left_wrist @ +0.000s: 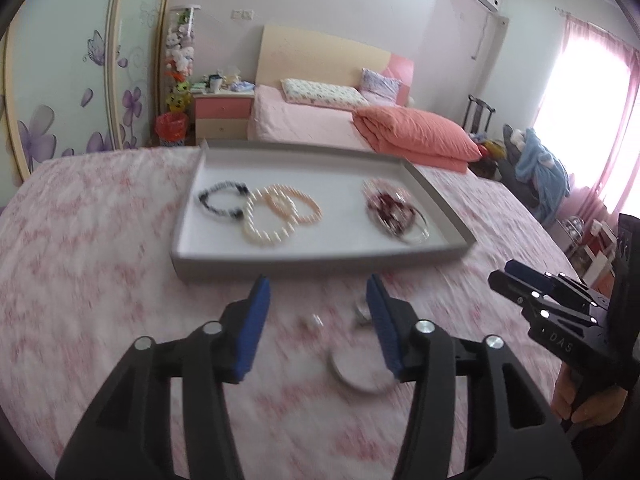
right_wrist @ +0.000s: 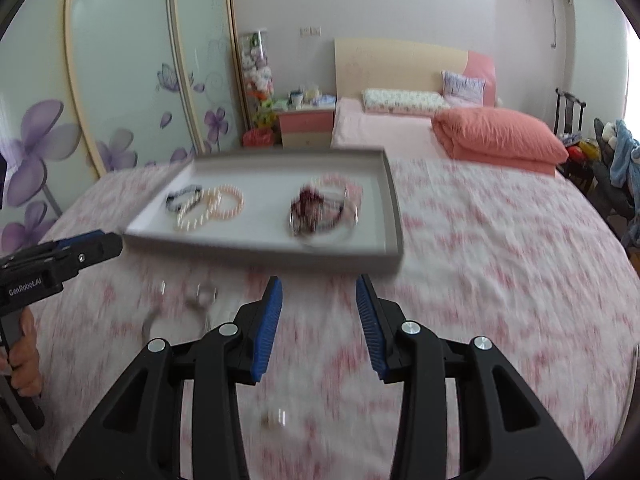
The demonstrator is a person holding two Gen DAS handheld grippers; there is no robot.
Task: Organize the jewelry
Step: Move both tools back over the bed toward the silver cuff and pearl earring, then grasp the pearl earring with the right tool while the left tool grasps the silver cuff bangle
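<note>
Two grippers hang over a bed with a pink and white cover (left_wrist: 100, 240). A gray tray (left_wrist: 188, 216) with low walls lies flat on the cover. It is long and thin, and its long side runs from left to right across the left wrist view. Its near wall faces the grippers.

Inside the tray, a black bead bracelet (left_wrist: 222, 202) lies at the left end. A white pearl bracelet (left_wrist: 268, 220) lies just beside it and touches a pink bead bracelet (left_wrist: 296, 206). A pile of dark red and clear bangles (left_wrist: 394, 212) lies near the right end. A bare gap sits between the pink bracelet and the pile.

The left gripper (left_wrist: 318, 292) is close to the tray's near wall. Its blue fingers (left_wrist: 254, 324) are apart, with nothing between them. Under it on the cover lie a clear bangle (left_wrist: 360, 376) and some small shiny pieces (left_wrist: 362, 314), too blurry to name.

The right gripper (right_wrist: 320, 292) is also in front of the near wall, closer to the tray's right end. Its fingers are apart too and hold nothing. A small blurry piece (right_wrist: 274, 416) lies on the cover below it. To its right the cover is wide and bare.
</note>
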